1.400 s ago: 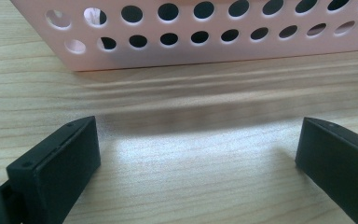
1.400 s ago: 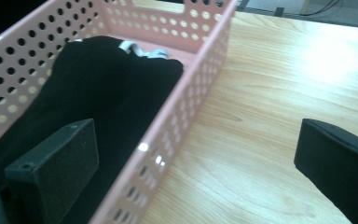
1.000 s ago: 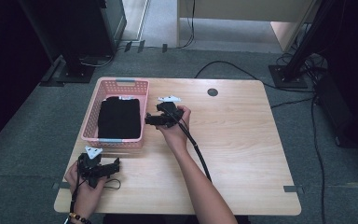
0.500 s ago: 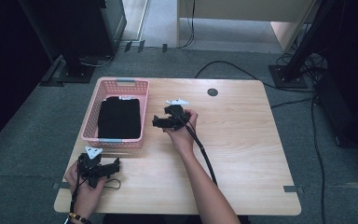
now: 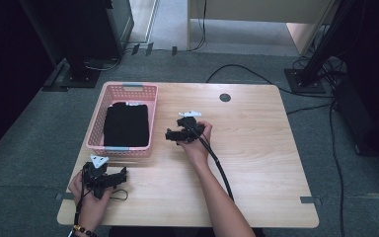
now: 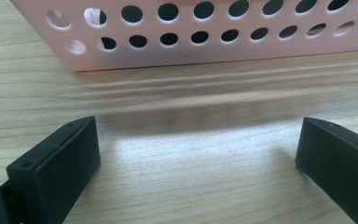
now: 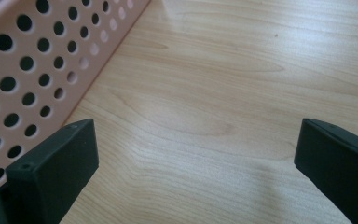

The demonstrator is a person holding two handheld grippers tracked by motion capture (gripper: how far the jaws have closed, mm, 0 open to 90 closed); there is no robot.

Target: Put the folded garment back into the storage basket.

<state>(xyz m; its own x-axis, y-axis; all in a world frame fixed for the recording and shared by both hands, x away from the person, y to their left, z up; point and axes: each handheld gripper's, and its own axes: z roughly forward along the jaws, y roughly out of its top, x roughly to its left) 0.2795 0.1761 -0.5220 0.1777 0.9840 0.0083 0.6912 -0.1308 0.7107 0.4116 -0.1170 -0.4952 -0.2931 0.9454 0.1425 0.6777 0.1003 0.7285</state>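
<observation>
Grey carpet surrounds your light wooden table (image 5: pixel 256 163), with cables trailing across the floor at the far right and a dark cabinet standing beyond the far left corner. On the left half of the table sits a pink perforated basket (image 5: pixel 98 111), and a folded black cloth (image 5: pixel 126 125) lies flat inside it, covering most of the bottom.

Your right gripper (image 5: pixel 170 134) hovers just to the right of the basket, near the middle of the table, pointing left toward the basket's side wall. In the right gripper view its jaws stand wide apart with nothing between them but bare wood, and the holed pink wall of the basket (image 7: pixel 32 70) runs along the left.

Your left gripper (image 5: pixel 123 173) rests near the table's near left corner, just on the near side of the basket. In the left gripper view its jaws are also spread wide and hold nothing; the basket's near wall (image 6: pixel 205 32) crosses the top of that view, close ahead, with a strip of bare table between it and the jaws.
</observation>
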